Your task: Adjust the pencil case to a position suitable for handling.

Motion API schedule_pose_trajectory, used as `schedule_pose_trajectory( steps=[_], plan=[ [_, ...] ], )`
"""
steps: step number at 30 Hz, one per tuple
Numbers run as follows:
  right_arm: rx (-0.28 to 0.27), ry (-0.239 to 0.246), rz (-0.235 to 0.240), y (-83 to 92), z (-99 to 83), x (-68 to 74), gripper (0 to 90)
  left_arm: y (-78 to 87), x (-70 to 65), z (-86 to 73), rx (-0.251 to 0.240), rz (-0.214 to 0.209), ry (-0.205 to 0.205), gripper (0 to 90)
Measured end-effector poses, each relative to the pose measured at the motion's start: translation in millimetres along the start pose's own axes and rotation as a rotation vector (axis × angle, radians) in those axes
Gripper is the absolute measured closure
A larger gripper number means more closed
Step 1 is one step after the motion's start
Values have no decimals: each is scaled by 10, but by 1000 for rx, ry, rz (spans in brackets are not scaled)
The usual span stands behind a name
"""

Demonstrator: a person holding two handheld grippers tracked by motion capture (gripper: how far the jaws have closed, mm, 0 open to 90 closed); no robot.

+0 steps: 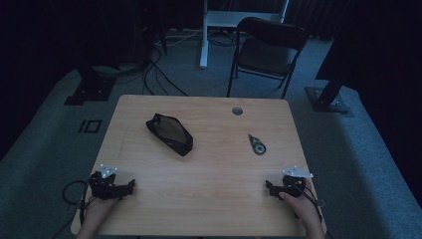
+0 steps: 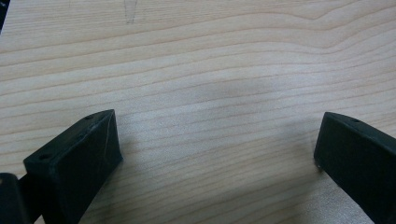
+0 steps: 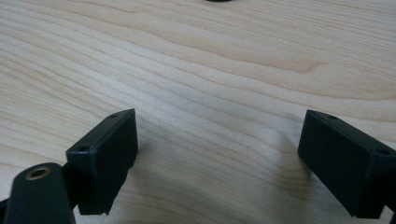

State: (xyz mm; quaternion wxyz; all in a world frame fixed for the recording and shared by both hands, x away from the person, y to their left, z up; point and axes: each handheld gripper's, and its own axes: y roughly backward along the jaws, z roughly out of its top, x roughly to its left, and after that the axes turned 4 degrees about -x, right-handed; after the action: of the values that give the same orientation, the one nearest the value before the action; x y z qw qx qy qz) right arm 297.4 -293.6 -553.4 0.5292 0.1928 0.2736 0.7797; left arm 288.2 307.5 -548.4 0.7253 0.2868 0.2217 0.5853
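Both claws — left, right — gape empty; pouch well beyond.

The high view is dim and bluish (corners nearly black); both gripper views are bright, with softly blurred jaws.

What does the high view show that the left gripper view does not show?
The high view alone gives the whole scene: a black pouch left of centre on the table, a small dark tool towards the right, a folding chair behind, and the right gripper held at the near edge. The left gripper view alone gives the wood grain from close and the wide gap between the two black jaws, nothing held. Both share the tabletop and the left gripper.
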Motion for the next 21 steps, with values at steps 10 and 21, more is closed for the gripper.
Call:
schedule_pose_trajectory(
  steps=[10, 21],
  plan=[
    [-16, 13, -6, 16, -5, 36, 120, 0, 0, 0, 0, 0, 0, 6],
    [-19, 8, 6, -17, 23, 99, 127, 0, 0, 0, -1, 0, 1, 6]
  ],
)
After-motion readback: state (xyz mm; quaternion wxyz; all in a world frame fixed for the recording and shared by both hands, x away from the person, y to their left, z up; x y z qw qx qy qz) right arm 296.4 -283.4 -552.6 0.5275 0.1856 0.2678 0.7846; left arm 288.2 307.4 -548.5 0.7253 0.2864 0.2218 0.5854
